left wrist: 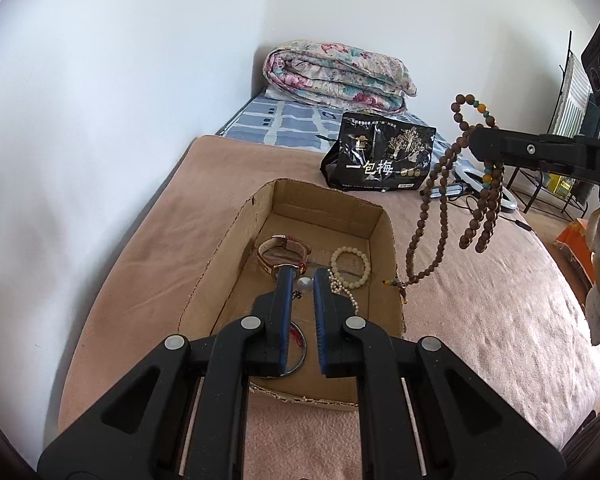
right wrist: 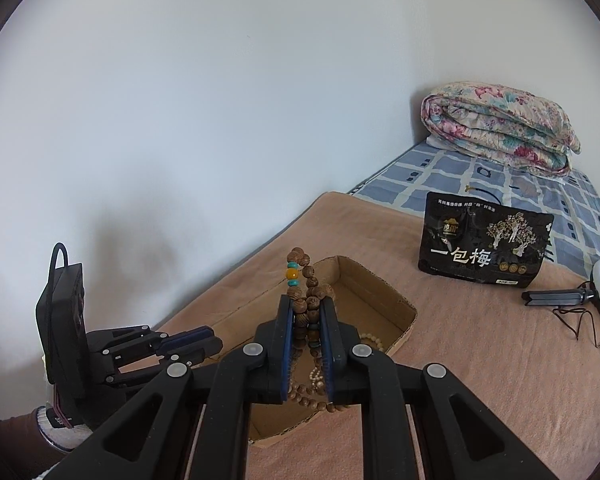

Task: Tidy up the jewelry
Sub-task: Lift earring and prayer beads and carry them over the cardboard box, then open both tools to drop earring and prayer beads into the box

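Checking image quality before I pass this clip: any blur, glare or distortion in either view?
Left wrist: sharp, daylit; fisheye bends the cardboard box, corners vignetted. Right wrist: strong barrel distortion, soft shadows on the wall, wooden bead strand crisp; no glare.

The black pouch [left wrist: 380,157] standing on the bed's pink blanket [left wrist: 480,300], toward its far edge where the blue checked sheet [left wrist: 284,120] begins, carries large white characters reading 一包梅 across its lower front. The line of small print along its top edge, its small gold emblem and the pale label at its bottom edge are too fine to read. In the left wrist view, a white letter "D" shows on the right gripper [left wrist: 485,141] body at the picture's right edge.
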Demonstrator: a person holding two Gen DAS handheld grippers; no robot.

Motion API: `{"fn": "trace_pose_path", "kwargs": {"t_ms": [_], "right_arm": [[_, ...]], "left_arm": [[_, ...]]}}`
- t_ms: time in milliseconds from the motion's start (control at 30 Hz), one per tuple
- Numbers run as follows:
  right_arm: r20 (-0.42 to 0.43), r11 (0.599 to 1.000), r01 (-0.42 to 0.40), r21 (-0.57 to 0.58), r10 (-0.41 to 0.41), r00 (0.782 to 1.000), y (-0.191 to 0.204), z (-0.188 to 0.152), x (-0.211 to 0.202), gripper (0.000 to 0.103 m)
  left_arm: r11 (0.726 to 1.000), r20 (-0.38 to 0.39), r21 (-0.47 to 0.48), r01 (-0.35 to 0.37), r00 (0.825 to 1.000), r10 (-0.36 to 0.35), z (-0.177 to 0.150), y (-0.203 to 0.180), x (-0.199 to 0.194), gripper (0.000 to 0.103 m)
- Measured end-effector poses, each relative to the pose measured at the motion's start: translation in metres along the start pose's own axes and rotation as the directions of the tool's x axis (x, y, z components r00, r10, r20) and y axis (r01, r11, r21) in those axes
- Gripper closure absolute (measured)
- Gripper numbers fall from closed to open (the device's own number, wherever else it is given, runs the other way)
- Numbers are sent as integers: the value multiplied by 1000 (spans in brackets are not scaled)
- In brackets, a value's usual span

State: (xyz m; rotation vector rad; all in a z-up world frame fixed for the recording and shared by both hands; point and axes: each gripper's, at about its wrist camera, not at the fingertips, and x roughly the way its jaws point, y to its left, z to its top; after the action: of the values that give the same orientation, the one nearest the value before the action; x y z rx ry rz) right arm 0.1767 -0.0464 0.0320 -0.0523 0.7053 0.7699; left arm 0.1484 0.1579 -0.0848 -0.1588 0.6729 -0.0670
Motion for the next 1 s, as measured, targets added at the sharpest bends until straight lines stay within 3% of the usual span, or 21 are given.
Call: {"fn": "trace_pose_path", "kwargs": {"t_ms": [167,600,1000], "right_arm": [[-23,1000,-8,12,9,1000,1,-3,13,93],[30,999,-18,-31,19,999,21,22,2,93],[-88,999,-36,-1,35,995,12,-8,40,93]], "left_arm": [[1000,-9,-12,-5,1000,5,-1,6,5,94],[1000,-9,-30,-6,1000,6,-1,16,8,94],[999,-26,-46,-16,1000,15,-2,22,18,94]]}}
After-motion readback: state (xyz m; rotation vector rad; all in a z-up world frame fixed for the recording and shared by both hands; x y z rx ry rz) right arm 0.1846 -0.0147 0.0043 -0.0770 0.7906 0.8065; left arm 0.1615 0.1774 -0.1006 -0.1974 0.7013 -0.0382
